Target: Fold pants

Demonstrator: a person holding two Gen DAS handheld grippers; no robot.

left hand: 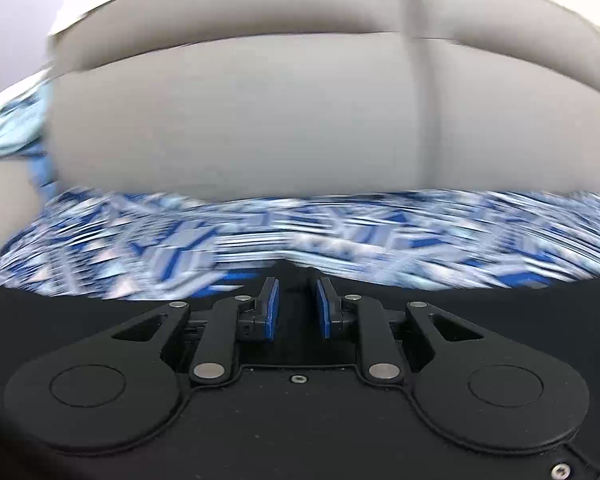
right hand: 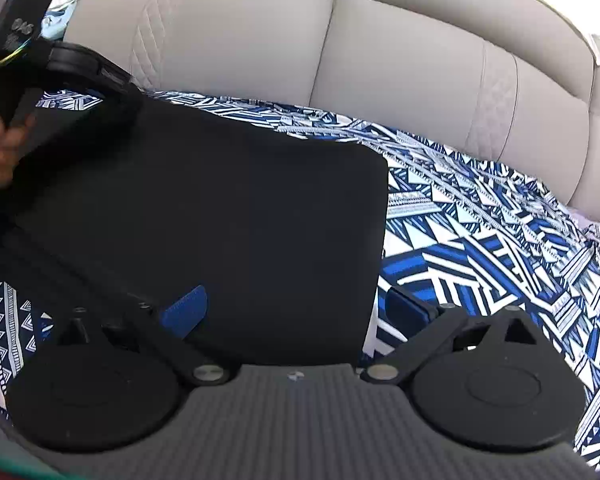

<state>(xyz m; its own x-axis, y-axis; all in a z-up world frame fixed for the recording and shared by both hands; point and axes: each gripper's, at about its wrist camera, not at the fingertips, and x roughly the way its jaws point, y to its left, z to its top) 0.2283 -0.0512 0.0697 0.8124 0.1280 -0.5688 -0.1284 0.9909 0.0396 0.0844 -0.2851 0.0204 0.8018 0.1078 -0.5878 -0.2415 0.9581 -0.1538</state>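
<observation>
The black pants (right hand: 220, 208) lie folded in a flat rectangle on a blue-and-white patterned cloth (right hand: 480, 240). My right gripper (right hand: 296, 308) is open, with its blue pads (right hand: 184, 312) spread over the near right corner of the pants. My left gripper (left hand: 297, 304) has its pads a small gap apart over the black fabric (left hand: 100, 312), whose raised fold peaks between the fingertips; the view is blurred. The left gripper's body (right hand: 60, 68) shows in the right wrist view at the far left edge of the pants, held by a hand (right hand: 0, 152).
Grey sofa back cushions (right hand: 240, 52) rise behind the patterned cloth (left hand: 260, 236). In the left wrist view the cushions (left hand: 240, 120) fill the upper half. A light blue fabric (left hand: 8, 132) lies at the far left.
</observation>
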